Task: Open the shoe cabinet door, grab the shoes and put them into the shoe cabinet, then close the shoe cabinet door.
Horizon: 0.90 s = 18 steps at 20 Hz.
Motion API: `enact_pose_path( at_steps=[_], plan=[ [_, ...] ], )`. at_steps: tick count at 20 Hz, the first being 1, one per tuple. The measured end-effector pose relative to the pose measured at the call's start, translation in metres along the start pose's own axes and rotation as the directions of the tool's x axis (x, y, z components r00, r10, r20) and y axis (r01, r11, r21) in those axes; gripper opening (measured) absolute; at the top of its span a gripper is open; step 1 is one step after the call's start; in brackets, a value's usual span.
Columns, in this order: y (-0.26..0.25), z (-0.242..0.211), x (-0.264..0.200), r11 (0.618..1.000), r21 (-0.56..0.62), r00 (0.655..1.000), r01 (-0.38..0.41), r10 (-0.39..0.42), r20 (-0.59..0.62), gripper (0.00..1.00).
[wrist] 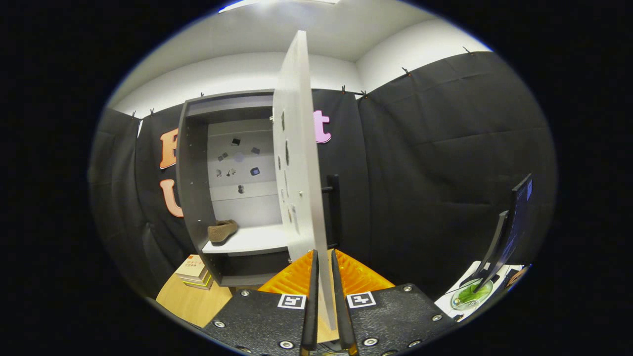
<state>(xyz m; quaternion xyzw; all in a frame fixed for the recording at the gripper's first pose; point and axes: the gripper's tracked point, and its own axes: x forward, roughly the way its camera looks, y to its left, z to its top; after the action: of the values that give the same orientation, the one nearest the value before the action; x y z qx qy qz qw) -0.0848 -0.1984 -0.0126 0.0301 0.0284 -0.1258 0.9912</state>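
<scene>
The grey shoe cabinet [195,163] stands open against the booth wall. A brown shoe [221,231] lies on its white shelf [254,241], at the left. The cabinet door [296,163] swings out toward me, seen edge-on, with a dark handle [335,207] on its outer face. My gripper [324,277] is closed on the door's lower edge, one finger on each side of the panel, both pressing against it.
A stack of books [194,273] lies on the wooden floor [190,301] left of the cabinet's foot. At the right a monitor [514,222] stands on a white table, with a green dish [467,295] at its base.
</scene>
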Motion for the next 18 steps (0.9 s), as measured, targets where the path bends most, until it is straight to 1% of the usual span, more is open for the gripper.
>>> enact_pose_path(
  at_steps=[3, 5, 7, 10, 14, 18],
  plan=[
    [0.023, -0.012, -0.014, 1.0, -0.012, 1.0, -0.023, 0.023, -0.02, 0.16],
    [0.043, -0.02, -0.021, 0.999, -0.011, 0.998, -0.052, 0.052, -0.028, 0.16],
    [0.067, -0.03, -0.026, 0.995, 0.002, 0.994, -0.099, 0.099, -0.043, 0.16],
    [0.107, -0.061, -0.024, 0.985, 0.012, 0.981, -0.17, 0.17, -0.095, 0.16],
    [0.162, -0.121, -0.015, 0.965, 0.032, 0.943, -0.262, 0.263, -0.206, 0.16],
    [0.206, -0.189, 0.003, 0.943, 0.068, 0.889, -0.327, 0.331, -0.316, 0.16]
  ],
)
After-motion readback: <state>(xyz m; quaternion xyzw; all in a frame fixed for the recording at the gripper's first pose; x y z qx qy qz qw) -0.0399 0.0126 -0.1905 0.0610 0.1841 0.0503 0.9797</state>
